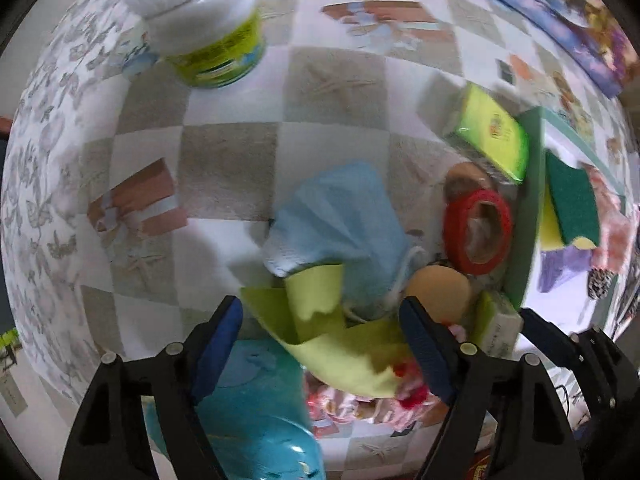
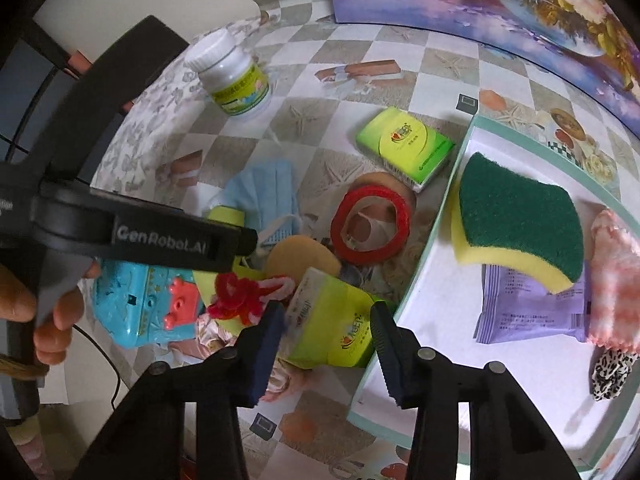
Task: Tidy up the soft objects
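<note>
Two grippers work the pile; right gripper (image 2: 326, 330) clenches the tissue pack (image 2: 332, 324), tray (image 2: 440, 216) at two o'clock; left gripper (image 1: 320, 344) released above the yellow cloth (image 1: 340, 348); lift straight, avoiding snags.

Between the right tongs (image 2: 326, 350): tissue pack (image 2: 336, 320), glossy plastic film. Beyond them: sponge (image 2: 516, 224), rough green scouring face on yellow foam. Ahead of the left tongs (image 1: 320, 350): face mask (image 1: 340, 216), matt pleated cloth.
</note>
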{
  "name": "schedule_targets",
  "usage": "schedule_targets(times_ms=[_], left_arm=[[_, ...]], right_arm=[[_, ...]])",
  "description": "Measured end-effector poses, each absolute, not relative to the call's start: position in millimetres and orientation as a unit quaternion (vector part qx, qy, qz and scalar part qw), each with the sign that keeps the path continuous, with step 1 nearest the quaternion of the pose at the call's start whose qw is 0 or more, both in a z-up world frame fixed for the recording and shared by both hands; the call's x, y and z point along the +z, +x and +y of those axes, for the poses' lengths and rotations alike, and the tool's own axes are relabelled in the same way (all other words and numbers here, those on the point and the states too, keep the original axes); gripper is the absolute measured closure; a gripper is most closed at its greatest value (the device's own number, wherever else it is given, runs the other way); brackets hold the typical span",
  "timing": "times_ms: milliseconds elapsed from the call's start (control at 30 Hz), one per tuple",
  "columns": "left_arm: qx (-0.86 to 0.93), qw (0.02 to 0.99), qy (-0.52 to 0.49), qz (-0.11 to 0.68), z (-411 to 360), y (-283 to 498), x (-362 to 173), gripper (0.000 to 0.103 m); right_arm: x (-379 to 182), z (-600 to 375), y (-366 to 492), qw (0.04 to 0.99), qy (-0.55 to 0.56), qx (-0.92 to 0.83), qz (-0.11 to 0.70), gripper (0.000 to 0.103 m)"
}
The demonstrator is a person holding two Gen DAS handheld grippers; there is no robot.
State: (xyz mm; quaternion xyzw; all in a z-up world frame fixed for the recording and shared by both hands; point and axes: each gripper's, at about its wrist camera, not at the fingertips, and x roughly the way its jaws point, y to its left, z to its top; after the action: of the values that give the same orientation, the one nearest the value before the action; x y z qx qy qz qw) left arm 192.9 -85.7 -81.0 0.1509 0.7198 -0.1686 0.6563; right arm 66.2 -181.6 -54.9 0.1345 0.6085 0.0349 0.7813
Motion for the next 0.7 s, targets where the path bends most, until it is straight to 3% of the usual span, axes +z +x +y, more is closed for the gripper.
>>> schedule_targets(times_ms=[167,400,567,700], left_arm=[[-0.186,0.672,0.147,0.702,-97.0,188.4,-56.8,0.021],[-0.214,0.677,0.168,0.684,-112.8,169.9,-32.7,0.022],[-0.219,0.667,0.174,0.691,-124.8,154.1,-39.2,0.034],[-0.219,0.660,0.149,0.704,-124.1,153.5,-50.1,0.036]], right_arm=[[-48.9,-187.3,65.6,0.787,0.138,0.035,0.600,0.066],[-46.2,-197.1,61.7,0.785,0.157,0.031,0.598,0.067],[-45.4,-206.3,56.4,0.781,0.174,0.028,0.599,0.067],[-45.1,-209.6,50.8,0.780,0.180,0.027,0.598,0.067]])
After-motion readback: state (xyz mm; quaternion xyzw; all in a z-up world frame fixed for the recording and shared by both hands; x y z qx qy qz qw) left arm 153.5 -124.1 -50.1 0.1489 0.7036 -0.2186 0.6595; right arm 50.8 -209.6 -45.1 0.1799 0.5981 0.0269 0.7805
